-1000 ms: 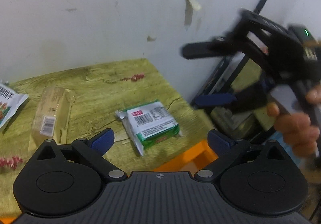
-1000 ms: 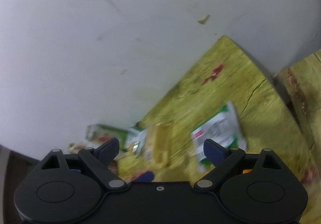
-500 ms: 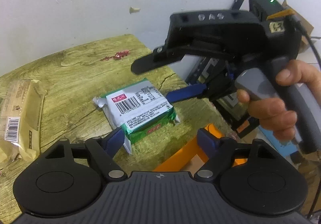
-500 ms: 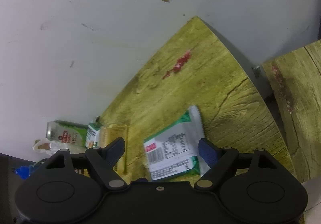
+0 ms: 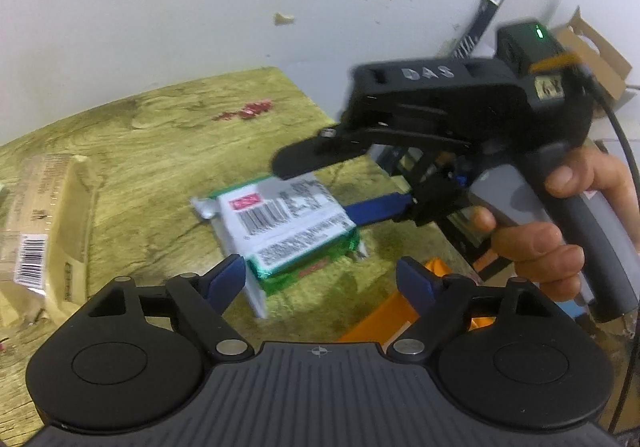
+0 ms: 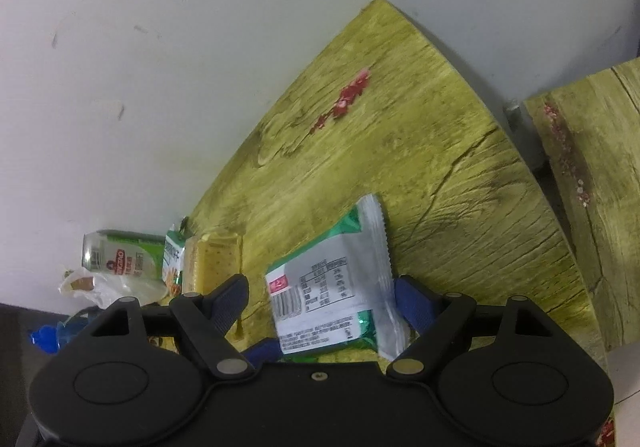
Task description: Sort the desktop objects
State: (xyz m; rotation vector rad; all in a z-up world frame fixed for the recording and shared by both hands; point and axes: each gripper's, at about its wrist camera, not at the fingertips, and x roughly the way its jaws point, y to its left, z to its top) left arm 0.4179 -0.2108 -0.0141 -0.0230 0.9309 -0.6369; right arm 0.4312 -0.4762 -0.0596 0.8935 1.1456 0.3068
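The green and white snack packet (image 5: pixel 286 225) lies flat on the yellow wood-grain bench (image 5: pixel 152 135), barcode side up, near the bench's right edge. The right gripper (image 6: pixel 320 303) has its jaws spread wide on either side of the packet; in the right wrist view the packet sits between the two blue pads, and contact with them cannot be confirmed. In the left wrist view the right gripper (image 5: pixel 360 183) reaches in from the right, one finger above the packet and the blue one beside it, with the person's hand (image 5: pixel 556 231) on the grey handle.

The left gripper (image 5: pixel 320 279) sits at the near side of the packet, jaws wide, holding nothing; its left pad is just beside the packet's near corner.

A tan cracker pack (image 5: pixel 44 223) lies well apart at the left. In the right wrist view a green can (image 6: pixel 120 259) rests on its side at the far left, by the wall, with a crumpled plastic bag (image 6: pixel 104 287) beside it.
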